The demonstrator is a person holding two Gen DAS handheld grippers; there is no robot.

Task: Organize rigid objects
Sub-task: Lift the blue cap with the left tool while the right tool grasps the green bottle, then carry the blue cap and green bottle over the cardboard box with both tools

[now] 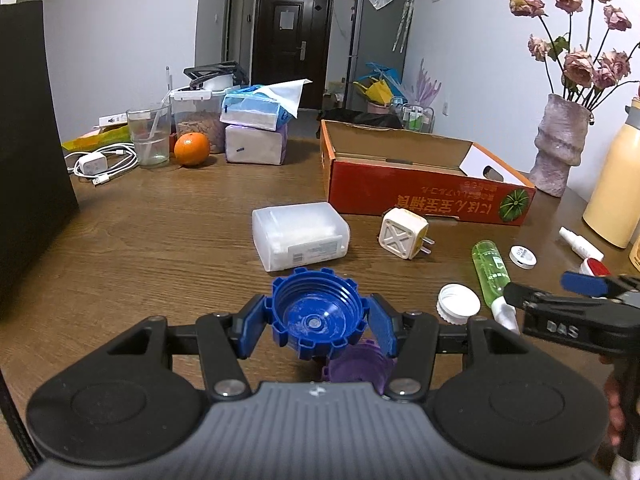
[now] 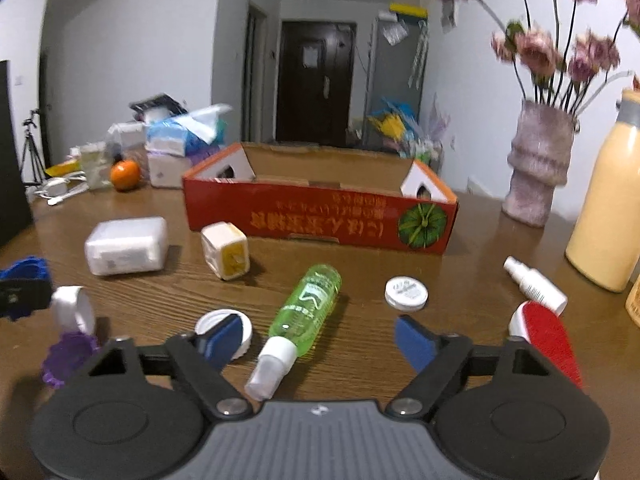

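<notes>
My left gripper (image 1: 319,320) is shut on a blue toothed cap (image 1: 318,312), held above the wooden table (image 1: 160,240) with a purple cap (image 1: 360,364) beneath it. My right gripper (image 2: 318,338) is open low over the table. A green spray bottle (image 2: 308,308) lies between its fingers, and the pads do not touch it. One finger hangs over a white cap (image 2: 208,322). An open red cardboard box (image 2: 320,216) stands behind. In front of it lie a white plastic box (image 2: 126,246) and a cream plug adapter (image 2: 226,250).
A small round tin (image 2: 406,293), a white spray bottle (image 2: 534,284) and a red brush (image 2: 548,340) lie at the right. A vase (image 2: 536,172) and a yellow flask (image 2: 608,208) stand behind them. At the far left are an orange (image 1: 192,149), a glass (image 1: 149,136) and tissue packs (image 1: 256,142).
</notes>
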